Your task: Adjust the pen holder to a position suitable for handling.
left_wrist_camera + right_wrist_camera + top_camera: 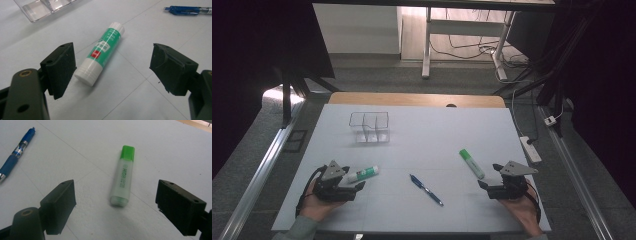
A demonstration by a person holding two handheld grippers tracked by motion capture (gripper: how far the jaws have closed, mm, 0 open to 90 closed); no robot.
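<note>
A white and green glue stick (363, 173) (101, 54) lies flat on the white table, just ahead of my left gripper (354, 186) (112, 68), whose jaws stand open with nothing between the pads. A green-capped highlighter (472, 163) (123, 176) lies flat in front of my right gripper (488, 181) (115, 206), also open and empty. A blue pen (426, 190) (187, 10) (15, 153) lies between the two grippers. Both grippers rest low near the table's front edge, each held by a hand.
A clear plastic organiser with compartments (370, 127) (45, 8) stands at the back left of the white table top (437, 135). Beyond the table are desk legs, cables and a power strip (530, 148) on the floor at the right.
</note>
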